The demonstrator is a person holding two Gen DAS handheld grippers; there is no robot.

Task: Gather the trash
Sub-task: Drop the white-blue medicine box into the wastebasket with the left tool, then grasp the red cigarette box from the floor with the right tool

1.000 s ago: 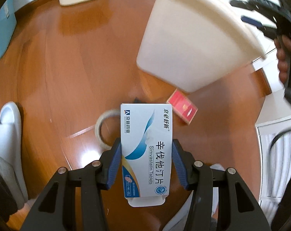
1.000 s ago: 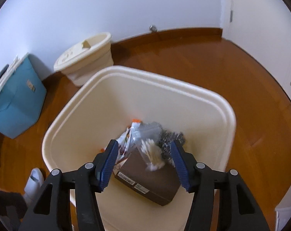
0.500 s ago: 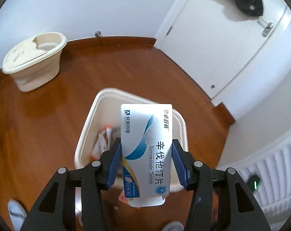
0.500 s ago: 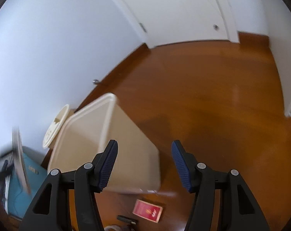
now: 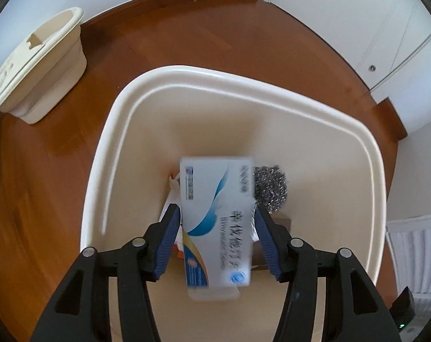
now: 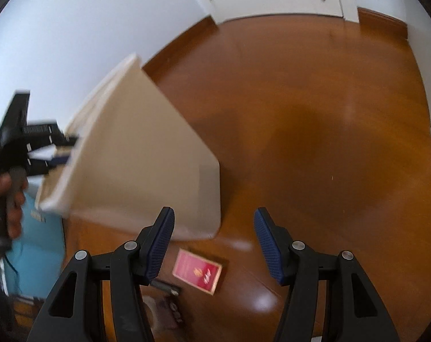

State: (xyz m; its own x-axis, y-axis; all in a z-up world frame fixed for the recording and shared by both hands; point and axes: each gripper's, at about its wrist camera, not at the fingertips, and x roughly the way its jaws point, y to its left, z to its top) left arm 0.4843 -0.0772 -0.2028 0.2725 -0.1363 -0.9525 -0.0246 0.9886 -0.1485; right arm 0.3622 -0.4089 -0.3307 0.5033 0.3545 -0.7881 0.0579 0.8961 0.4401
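Observation:
My left gripper (image 5: 218, 236) is over the open cream trash bin (image 5: 121, 131). The white and blue medicine box (image 5: 215, 222) sits between its fingers, blurred, with small gaps at both pads, so the jaws look open. Under it in the bin lie a steel scourer (image 5: 269, 185), a brown box and wrappers. My right gripper (image 6: 214, 242) is open and empty above the wooden floor, beside the bin's outer wall (image 6: 147, 154). A red cigarette pack (image 6: 197, 270) lies on the floor just below it. The left gripper shows at the right wrist view's left edge (image 6: 30, 142).
A second cream lidded bucket (image 5: 35, 65) stands by the wall, left of the bin. A small dark object (image 6: 165, 286) and a tape roll lie near the red pack. A blue bag (image 6: 41, 242) stands left of the bin. White doors and a radiator line the room's edges.
The left gripper swung from the floor to above the bin, and its fingers have spread off the medicine box. The right gripper left the bin and dropped toward the red pack.

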